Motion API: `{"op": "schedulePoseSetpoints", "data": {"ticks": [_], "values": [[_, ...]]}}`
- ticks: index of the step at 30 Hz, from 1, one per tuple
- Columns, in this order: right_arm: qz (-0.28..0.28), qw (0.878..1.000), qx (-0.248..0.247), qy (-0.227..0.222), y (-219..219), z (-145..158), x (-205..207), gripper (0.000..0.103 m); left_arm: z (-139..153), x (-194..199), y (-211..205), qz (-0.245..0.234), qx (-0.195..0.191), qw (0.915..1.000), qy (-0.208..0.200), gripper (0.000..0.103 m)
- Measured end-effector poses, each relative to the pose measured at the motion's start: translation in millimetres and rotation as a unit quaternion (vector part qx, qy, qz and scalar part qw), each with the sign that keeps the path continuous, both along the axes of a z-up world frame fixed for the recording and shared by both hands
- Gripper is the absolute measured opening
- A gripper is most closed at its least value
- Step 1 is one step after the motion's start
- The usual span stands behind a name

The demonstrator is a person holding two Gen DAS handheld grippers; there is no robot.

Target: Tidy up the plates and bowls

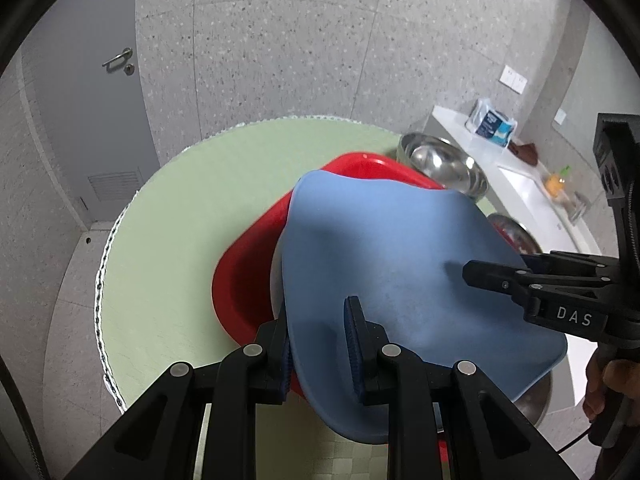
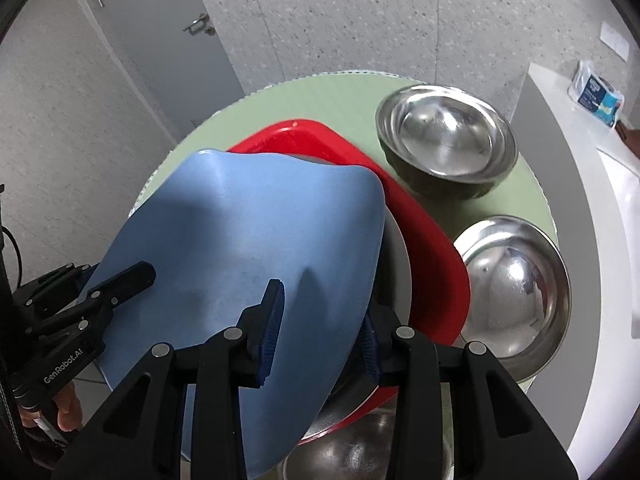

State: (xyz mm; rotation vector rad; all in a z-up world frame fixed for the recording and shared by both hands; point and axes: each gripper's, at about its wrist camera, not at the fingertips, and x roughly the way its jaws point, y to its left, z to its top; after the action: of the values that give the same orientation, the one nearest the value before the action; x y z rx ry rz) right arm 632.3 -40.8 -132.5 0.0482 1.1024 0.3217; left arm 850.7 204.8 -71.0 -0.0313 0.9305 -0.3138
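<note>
Even, soft indoor light, glare on steel bowls (image 2: 446, 140), fisheye-warped dark edges.

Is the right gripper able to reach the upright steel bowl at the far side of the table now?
Probably not yet: the right gripper is clamped on the blue plate, and that plate and the red tray lie between it and the steel bowl.

one blue plate (image 2: 248, 240), one red plate (image 2: 432, 264), three steel bowls (image 2: 448, 140).

grey door (image 1: 88, 120) left; white counter (image 2: 560, 128) right with what may be a tissue pack (image 1: 491, 124).
</note>
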Motion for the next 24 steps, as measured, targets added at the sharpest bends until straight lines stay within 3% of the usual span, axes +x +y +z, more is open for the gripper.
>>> {"op": "schedulePoseSetpoints", "data": {"ticks": [4, 10, 12, 16, 18, 24], "values": [[0.002, 1.000, -0.007, 0.000, 2.1, -2.9, -2.6, 0.040, -2.0, -2.3, -1.4, -0.001, 0.001, 1.0000, -0.004, 0.018], [0.007, 1.000, -0.008, -0.007, 4.3, 1.0, -8.6, 0.058, -3.5, -4.0, -4.1, -0.002, 0.008, 0.9999, -0.007, 0.026], [0.007, 1.000, -0.010, -0.014, 5.0, 4.5, -12.3, 0.063, -4.4, -5.9, -2.3, -0.001, 0.011, 0.9999, -0.008, 0.036], [0.007, 1.000, 0.000, -0.024, 1.9, 14.7, -16.7, 0.064, -1.8, -9.6, -2.6, -0.001, 0.013, 0.9999, -0.010, 0.053], [0.005, 1.000, 0.004, -0.028, -2.6, 20.0, -17.6, 0.064, 2.7, -11.8, -0.9, 0.004, 0.018, 0.9997, -0.016, 0.069], [-0.021, 0.998, 0.019, -0.064, -35.7, 49.7, -21.5, 0.073, 33.9, -14.3, 3.2, 0.032, 0.024, 0.9974, -0.059, 0.084]]}}
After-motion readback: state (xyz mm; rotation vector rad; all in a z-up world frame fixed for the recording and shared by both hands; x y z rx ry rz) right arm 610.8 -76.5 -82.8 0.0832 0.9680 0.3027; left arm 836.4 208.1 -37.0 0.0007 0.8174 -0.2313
